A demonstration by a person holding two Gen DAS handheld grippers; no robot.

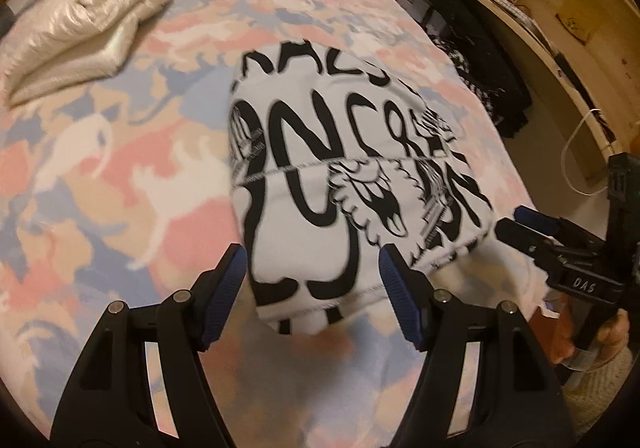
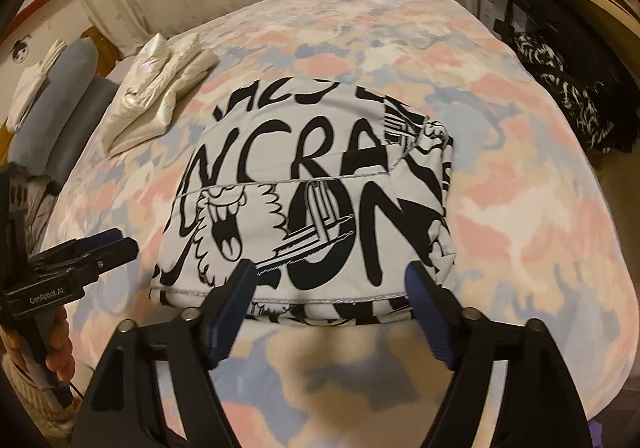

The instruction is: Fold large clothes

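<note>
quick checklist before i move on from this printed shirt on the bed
1. Left gripper open, nothing held: ok.
2. Right gripper open, clear of cloth: ok.
3. Shirt folded into a compact rectangle: ok.
4. Shirt fully on the bed, not hanging over the edge: ok.
5. Layers under the near hem squared up: cannot tell.
6. Shirt apart from the cream pile: ok.

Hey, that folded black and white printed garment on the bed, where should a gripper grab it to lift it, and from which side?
Grip the folded garment along its near edge, coming from the front, where the open right gripper hangs. The layers stack there into a thick stitched hem, so pinching them together should keep the fold. I'd judge the far edge harder to reach; it lies flat on the bedspread.
</note>
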